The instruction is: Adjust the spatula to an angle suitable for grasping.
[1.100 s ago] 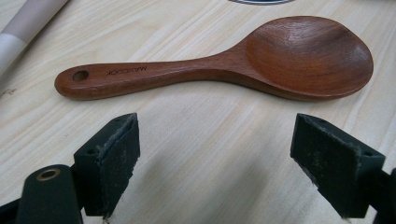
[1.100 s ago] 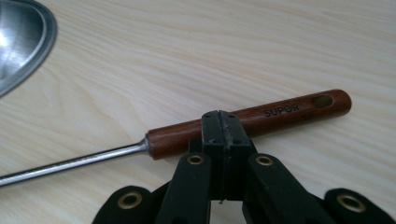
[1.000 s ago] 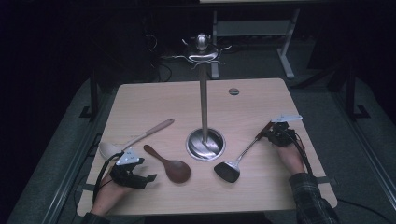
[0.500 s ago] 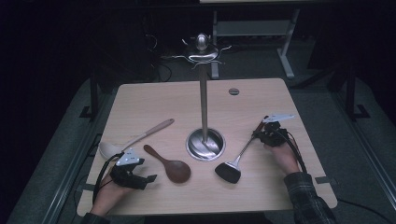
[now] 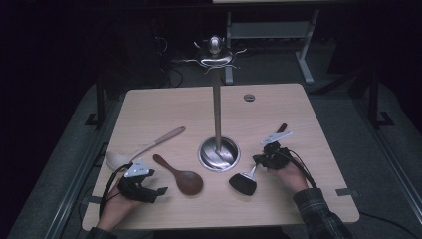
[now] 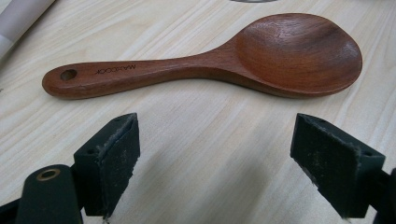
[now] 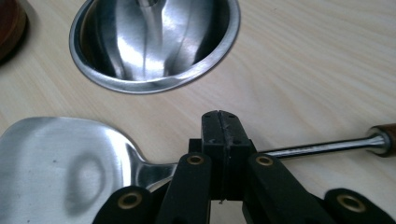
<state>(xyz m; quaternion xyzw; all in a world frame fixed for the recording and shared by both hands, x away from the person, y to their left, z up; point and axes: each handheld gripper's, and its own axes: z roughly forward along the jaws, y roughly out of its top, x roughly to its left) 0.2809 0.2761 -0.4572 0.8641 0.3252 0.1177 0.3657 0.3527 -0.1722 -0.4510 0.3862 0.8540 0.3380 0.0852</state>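
Spatula [image 7: 70, 158] lay flat on the surface [image 5: 164, 107], its thin metal shank passing beneath your right gripper [image 7: 219, 122], whose fingers met above it, apparently positioned for a shank pickup. Your left gripper [image 6: 233, 158] had fingers apart, the wooden spoon [image 6: 205, 60] just beyond them. Between the fingers and the stand base [image 7: 154, 42], bare surface left you room.

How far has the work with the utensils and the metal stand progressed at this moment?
Nothing hangs on the stand yet. In hand: the right gripper is shut on the metal spatula shaft. Left: the wooden spoon lies before the open left gripper; the pale spoon lies untouched.
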